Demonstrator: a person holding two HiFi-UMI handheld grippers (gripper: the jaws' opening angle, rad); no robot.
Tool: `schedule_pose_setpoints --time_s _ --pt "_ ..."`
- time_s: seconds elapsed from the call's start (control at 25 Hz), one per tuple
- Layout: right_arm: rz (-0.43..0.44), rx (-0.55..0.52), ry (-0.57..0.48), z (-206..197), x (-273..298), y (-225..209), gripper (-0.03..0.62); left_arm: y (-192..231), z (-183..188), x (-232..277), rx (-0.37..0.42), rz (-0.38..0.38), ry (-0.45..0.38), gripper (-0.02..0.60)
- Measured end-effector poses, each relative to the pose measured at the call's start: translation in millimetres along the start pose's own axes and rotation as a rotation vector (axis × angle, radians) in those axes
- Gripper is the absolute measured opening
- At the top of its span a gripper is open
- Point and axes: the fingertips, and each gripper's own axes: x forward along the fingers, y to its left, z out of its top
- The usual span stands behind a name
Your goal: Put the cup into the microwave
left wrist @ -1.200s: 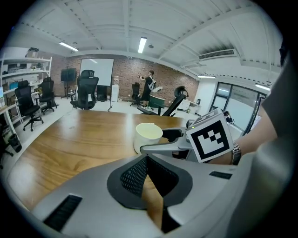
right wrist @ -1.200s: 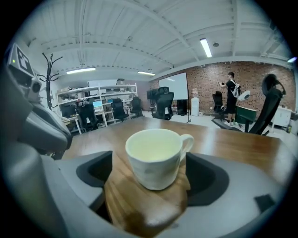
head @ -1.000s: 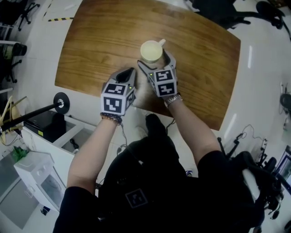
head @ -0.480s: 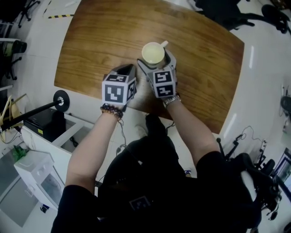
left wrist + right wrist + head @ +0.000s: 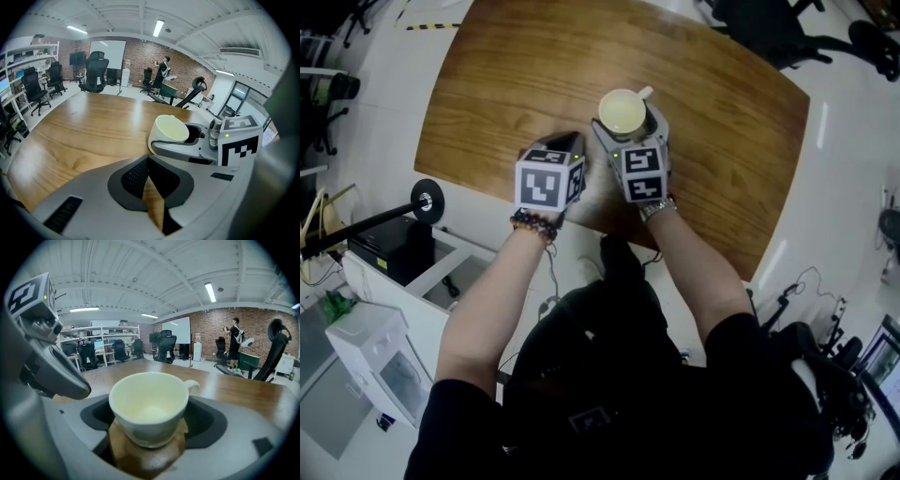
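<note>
Right tongs (image 5: 149,423) closing round the cup (image 5: 622,111), not yet gripping: an off-centre squeeze may tip or skid it along the bench (image 5: 506,84); left tongs (image 5: 148,164) shut, empty.

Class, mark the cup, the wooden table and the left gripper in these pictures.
cup (image 5: 149,404), right gripper view, inside of its bowl.
wooden table (image 5: 516,75), head view, bare top.
left gripper (image 5: 148,161), left gripper view, where its shut tips meet.
</note>
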Motion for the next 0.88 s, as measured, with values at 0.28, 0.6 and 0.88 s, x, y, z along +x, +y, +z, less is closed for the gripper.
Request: schedule_pose_setpoints --time_s 0.28,0.6,0.88 --pt "0.041 -0.006 0.01 1 -6 10 0.456 3 -2 -1 0.005 0.015 0.004 0.0" --pt "0.109 -0.048 -0.008 8 -13 30 0.454 5 -17 -6 -0.023 0.03 0.01 0.001" --pt "0.184 -0.084 0.001 13 -16 57 0.455 19 -18 -26 -0.066 0.074 -0.041 0.001"
